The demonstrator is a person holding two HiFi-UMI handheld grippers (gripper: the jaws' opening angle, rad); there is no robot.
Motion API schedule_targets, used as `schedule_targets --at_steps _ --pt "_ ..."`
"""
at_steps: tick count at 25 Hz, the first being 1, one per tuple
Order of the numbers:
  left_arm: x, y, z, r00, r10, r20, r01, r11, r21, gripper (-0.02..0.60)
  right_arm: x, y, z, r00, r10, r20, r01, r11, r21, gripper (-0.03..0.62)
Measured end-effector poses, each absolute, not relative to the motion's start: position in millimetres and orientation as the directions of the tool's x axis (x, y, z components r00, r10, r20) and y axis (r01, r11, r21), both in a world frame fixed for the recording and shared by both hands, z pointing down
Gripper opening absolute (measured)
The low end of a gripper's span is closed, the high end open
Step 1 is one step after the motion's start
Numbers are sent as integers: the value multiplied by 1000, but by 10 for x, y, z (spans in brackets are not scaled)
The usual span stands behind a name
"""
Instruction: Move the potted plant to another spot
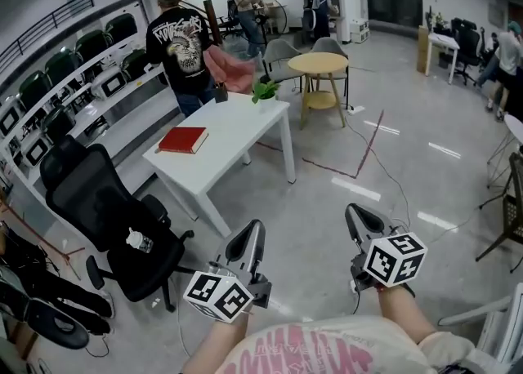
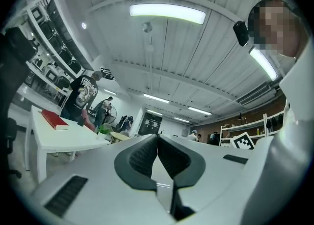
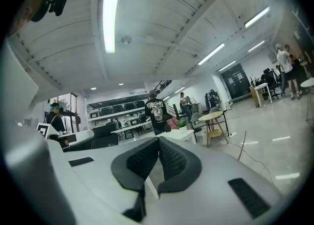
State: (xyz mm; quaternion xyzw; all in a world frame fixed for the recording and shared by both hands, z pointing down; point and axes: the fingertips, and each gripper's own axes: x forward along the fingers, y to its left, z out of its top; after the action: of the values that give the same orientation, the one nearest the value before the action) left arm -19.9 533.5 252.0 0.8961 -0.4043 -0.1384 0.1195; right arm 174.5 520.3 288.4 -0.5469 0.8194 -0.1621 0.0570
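Observation:
A small green potted plant (image 1: 264, 91) stands at the far corner of a white table (image 1: 233, 131), well ahead of me. It shows small in the left gripper view as the plant (image 2: 104, 129) and in the right gripper view as the plant (image 3: 183, 124). My left gripper (image 1: 254, 229) is held low in front of my body, jaws shut with nothing between them. My right gripper (image 1: 354, 215) sits beside it, also shut and empty. Both point toward the table from a distance.
A red book (image 1: 183, 140) lies on the table. A person in a black shirt (image 1: 180, 46) stands at the table's far side. A black office chair (image 1: 106, 217) is at the left, a round yellow table (image 1: 319, 66) and grey chairs beyond. Cables cross the floor.

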Motion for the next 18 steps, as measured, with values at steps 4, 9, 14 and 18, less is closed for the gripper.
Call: schedule_targets --at_steps 4,9,14,18 --pt "-332 4923 2542 623 -764 -170 -683 -637 359 25 1607 4857 2880 -405 -910 88 -882 364 -301 15" --pt "-341 4616 2596 633 -755 -172 -666 -644 376 25 1601 4598 2968 -378 -918 117 -899 334 -282 14" --pt "-401 4461 2818 636 -754 -163 -655 -640 401 25 1556 4451 3197 -367 -918 147 -904 315 -288 15" --pt "-459 4373 2912 637 -757 -143 -651 -629 425 25 1478 4375 3279 -373 -912 173 -903 314 -292 15"
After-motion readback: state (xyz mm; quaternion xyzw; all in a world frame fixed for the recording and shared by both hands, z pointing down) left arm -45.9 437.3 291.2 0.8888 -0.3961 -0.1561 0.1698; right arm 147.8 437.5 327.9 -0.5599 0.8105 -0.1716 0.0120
